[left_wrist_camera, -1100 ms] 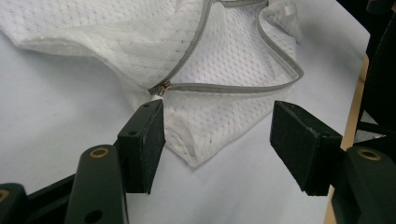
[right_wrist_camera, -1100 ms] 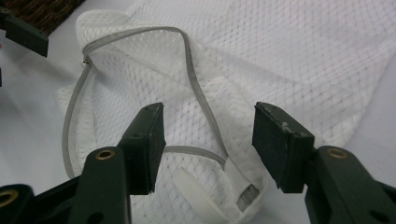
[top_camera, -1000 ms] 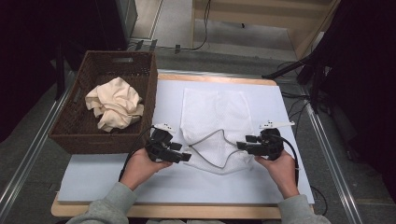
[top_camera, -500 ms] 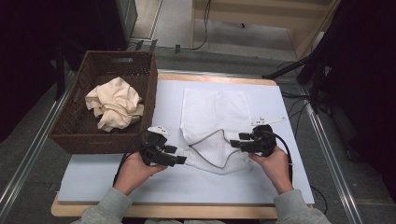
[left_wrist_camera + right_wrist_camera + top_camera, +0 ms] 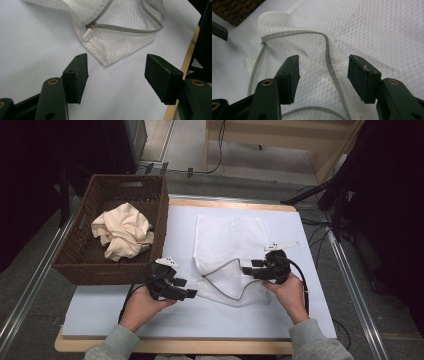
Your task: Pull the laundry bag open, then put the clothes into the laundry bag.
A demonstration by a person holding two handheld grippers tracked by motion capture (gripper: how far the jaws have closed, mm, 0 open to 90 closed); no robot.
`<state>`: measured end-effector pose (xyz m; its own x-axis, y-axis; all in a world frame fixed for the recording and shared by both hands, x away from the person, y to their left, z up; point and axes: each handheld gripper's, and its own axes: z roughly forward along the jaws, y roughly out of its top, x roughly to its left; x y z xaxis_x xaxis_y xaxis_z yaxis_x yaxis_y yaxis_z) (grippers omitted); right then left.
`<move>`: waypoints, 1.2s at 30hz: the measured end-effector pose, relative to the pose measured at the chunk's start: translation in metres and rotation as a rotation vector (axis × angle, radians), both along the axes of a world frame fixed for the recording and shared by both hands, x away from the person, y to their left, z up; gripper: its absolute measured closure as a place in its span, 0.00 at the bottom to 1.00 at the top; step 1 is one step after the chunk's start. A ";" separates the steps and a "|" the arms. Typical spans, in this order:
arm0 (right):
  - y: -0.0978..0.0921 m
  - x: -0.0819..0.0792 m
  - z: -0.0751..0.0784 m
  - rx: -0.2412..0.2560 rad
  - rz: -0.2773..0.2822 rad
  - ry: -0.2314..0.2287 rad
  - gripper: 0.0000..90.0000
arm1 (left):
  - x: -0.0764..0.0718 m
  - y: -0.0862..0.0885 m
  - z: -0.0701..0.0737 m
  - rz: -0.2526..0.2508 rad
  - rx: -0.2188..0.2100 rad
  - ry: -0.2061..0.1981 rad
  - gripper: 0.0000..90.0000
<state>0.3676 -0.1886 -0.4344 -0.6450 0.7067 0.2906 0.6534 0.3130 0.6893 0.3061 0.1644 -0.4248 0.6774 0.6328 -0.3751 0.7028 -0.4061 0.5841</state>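
A white mesh bag (image 5: 226,237) lies flat on the pale blue mat, its grey zipper (image 5: 219,268) open in a loop at the near end. My left gripper (image 5: 186,288) is open just left of the bag's near corner, not touching it. In the left gripper view that corner (image 5: 107,58) and the white zipper pull (image 5: 87,35) lie ahead of the open left gripper (image 5: 116,75). My right gripper (image 5: 251,267) hovers open over the bag's near right part. In the right gripper view the zipper's edge (image 5: 329,62) runs between the jaws of the right gripper (image 5: 324,75).
A dark wicker basket (image 5: 82,267) stands at the left of the mat with a crumpled cream cloth (image 5: 125,231) inside. The pale blue mat (image 5: 310,300) covers a wooden table, whose edge (image 5: 175,346) runs along the near side. Cables trail from both grippers.
My right gripper has moved left, further over the bag's open zipper. My left gripper has drifted slightly left and nearer. Both stay open; the bag has not moved.
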 end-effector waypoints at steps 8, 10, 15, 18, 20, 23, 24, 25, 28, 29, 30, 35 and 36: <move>0.007 0.008 -0.002 -0.003 -0.006 -0.006 0.49 | 0.001 0.001 -0.002 0.004 -0.004 0.006 0.40; 0.008 0.010 -0.003 -0.002 -0.011 -0.005 0.49 | 0.000 0.001 -0.002 0.000 -0.001 0.007 0.40; 0.014 0.018 -0.007 -0.012 -0.014 0.006 0.51 | -0.001 0.002 -0.002 0.006 -0.003 0.005 0.40; 0.020 0.021 -0.009 -0.026 0.003 0.006 0.51 | -0.001 0.003 -0.002 0.008 -0.004 0.004 0.40; 0.023 0.024 -0.012 -0.037 0.010 0.007 0.51 | -0.002 0.004 -0.002 0.012 -0.006 0.004 0.40; 0.029 0.029 -0.015 -0.044 0.024 0.015 0.51 | -0.003 0.005 -0.001 0.019 -0.014 -0.012 0.40; 0.030 0.029 -0.016 -0.041 0.027 0.014 0.51 | -0.003 0.006 0.000 0.019 -0.014 -0.013 0.40; 0.030 0.030 -0.018 -0.041 0.033 0.014 0.50 | -0.003 0.006 0.000 0.020 -0.016 -0.016 0.40; 0.031 0.033 -0.022 -0.043 0.038 0.015 0.50 | -0.003 0.006 0.000 0.023 -0.016 -0.012 0.40; 0.031 0.034 -0.023 -0.048 0.039 0.014 0.50 | -0.003 0.006 0.000 0.021 -0.014 -0.011 0.40; 0.032 0.034 -0.024 -0.054 0.035 0.016 0.50 | -0.003 0.005 -0.001 0.020 -0.015 -0.012 0.40; 0.032 0.037 -0.028 -0.056 0.027 0.015 0.51 | -0.002 0.005 -0.001 0.014 -0.005 -0.008 0.40; 0.032 0.037 -0.029 -0.058 0.029 0.018 0.51 | -0.002 0.004 -0.001 0.013 -0.009 -0.008 0.40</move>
<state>0.4047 -0.1564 -0.4637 -0.6606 0.7038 0.2613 0.6555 0.3710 0.6578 0.3041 0.1687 -0.4261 0.6721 0.6384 -0.3752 0.7033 -0.3917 0.5932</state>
